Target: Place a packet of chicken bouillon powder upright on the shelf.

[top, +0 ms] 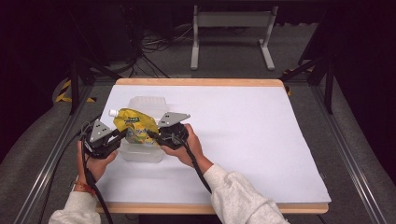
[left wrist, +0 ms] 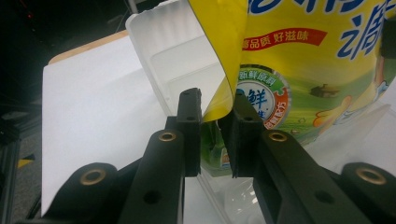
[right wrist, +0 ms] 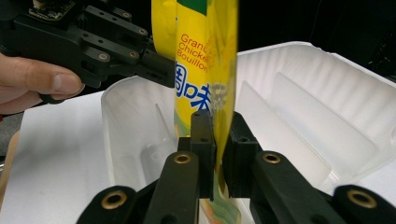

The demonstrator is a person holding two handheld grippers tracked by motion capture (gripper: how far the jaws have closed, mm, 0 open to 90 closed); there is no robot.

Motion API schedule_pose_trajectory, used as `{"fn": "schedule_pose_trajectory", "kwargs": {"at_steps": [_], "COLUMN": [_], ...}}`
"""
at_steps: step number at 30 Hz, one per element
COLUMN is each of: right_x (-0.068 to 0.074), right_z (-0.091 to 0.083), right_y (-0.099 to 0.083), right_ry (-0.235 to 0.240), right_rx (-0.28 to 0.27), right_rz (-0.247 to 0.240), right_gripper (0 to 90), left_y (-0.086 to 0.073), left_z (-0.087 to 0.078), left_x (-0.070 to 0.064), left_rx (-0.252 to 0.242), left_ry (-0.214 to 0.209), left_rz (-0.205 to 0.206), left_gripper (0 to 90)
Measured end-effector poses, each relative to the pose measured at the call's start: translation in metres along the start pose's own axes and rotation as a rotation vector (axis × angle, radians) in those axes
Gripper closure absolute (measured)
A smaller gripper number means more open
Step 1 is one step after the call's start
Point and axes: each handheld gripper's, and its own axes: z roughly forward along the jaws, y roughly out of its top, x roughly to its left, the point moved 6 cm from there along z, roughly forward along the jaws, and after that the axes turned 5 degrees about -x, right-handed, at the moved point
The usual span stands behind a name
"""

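I hold the yellow bouillon pouch [top: 134,126] with both tools. My left hand-held gripper [top: 122,134] is clamped narrow on one lower corner of the pouch, and my right hand-held gripper [top: 152,135] is clamped narrow on the opposite edge. The pouch hangs tilted above the clear plastic tray [top: 142,154], which rests on the white tabletop [top: 243,140]. Its white spout cap [top: 112,112] points away from me and to the left.

Hazards, as I judge them:

1. Slip at the left grip. In the left gripper view the jaws bite only the rounded corner of the pouch [left wrist: 299,70]. The film is glossy; if the contents shift, the corner may pull free and the pouch will swing on the right grip.

2. Slip or crease at the right grip. In the right gripper view the jaws pinch a thin edge of the pouch [right wrist: 205,65]. Pulling the two tools apart could crease the seam or strip it out.

3. Tray displacement. The tray [right wrist: 299,112] is light and unrestrained. A pouch lowered against a divider or wall may push or tip it.

4. Tool collision. The two tools work close together; converging further risks contact.
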Motion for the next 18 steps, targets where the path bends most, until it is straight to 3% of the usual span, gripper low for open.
{"fn": "schedule_pose_trajectory", "kwargs": {"at_steps": [18], "right_x": [-0.001], "right_z": [-0.011], "right_y": [0.000], "right_ry": [-0.015], "right_rx": [0.013], "right_rz": [-0.024], "right_gripper": [82.6], "left_y": [0.000], "left_z": [-0.003], "left_x": [0.000], "left_rx": [-0.009], "left_ry": [0.013], "left_rz": [-0.002], "left_gripper": [73.7]}}
